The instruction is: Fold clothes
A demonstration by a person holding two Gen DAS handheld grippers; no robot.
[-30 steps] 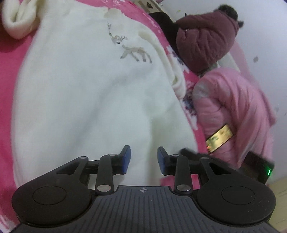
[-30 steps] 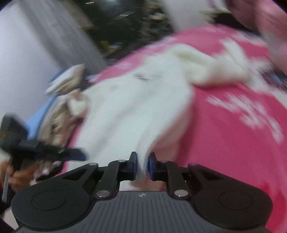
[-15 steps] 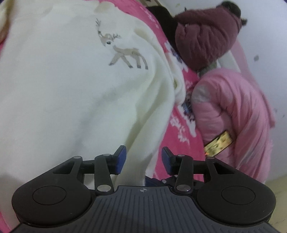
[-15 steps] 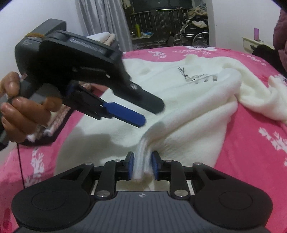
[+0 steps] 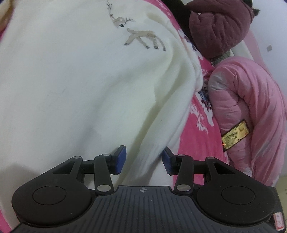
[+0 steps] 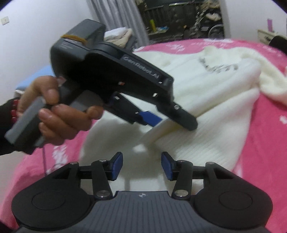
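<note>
A cream knitted sweater [image 5: 80, 80] with an embroidered deer [image 5: 141, 35] lies spread on the pink bedspread [image 5: 197, 129]. My left gripper [image 5: 143, 160] is open, its blue pads either side of a raised fold near the sweater's edge. In the right wrist view, a hand [image 6: 53, 114] holds the left gripper [image 6: 170, 123] low over the sweater [image 6: 215, 107], with a ridge of fabric rising between its fingers. My right gripper [image 6: 142, 165] is open just above the sweater's near hem and holds nothing.
A pink padded jacket [image 5: 251, 107] and a maroon jacket [image 5: 218, 26] lie bunched at the bed's right side by the wall. Folded laundry [image 6: 120, 35] sits beyond the bed near grey curtains [image 6: 107, 10]. Pink bedspread [image 6: 265, 143] shows right of the sweater.
My right gripper was shut on the sweater's hem; it has opened and let the fabric drop. The left gripper has closed in on the sweater's fold and spread wider.
</note>
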